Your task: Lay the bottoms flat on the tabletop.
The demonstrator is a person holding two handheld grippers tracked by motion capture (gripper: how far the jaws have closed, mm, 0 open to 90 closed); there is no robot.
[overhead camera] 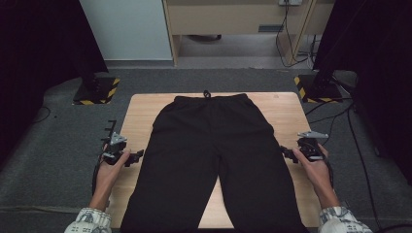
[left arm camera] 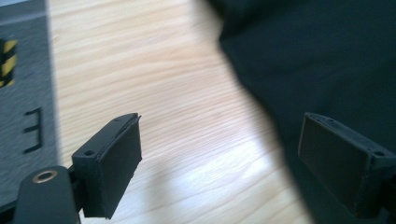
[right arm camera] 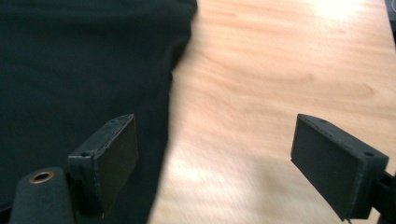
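Observation:
A pair of black trousers (overhead camera: pixel 209 145) lies flat on the wooden table (overhead camera: pixel 141 111), with the drawstring waistband at the far side and both legs running toward the near edge. My left gripper (overhead camera: pixel 140 155) sits just off the trousers' left edge, its jaws open with nothing between them. In the left gripper view the gripper (left arm camera: pixel 219 140) stands over bare wood (left arm camera: pixel 140 70), with the cloth (left arm camera: pixel 327 56) by its right jaw. My right gripper (overhead camera: pixel 284 151) is open beside the right edge. In the right gripper view this gripper (right arm camera: pixel 215 140) straddles the cloth edge (right arm camera: pixel 70 60) and the table (right arm camera: pixel 280 70).
Grey carpet surrounds the table. Two stands with yellow-and-black striped bases (overhead camera: pixel 97 90) (overhead camera: pixel 316 87) sit at the far corners. Cables (overhead camera: pixel 359 145) trail over the floor on the right. Dark curtains hang at both sides, and wooden furniture (overhead camera: pixel 233 19) stands at the back.

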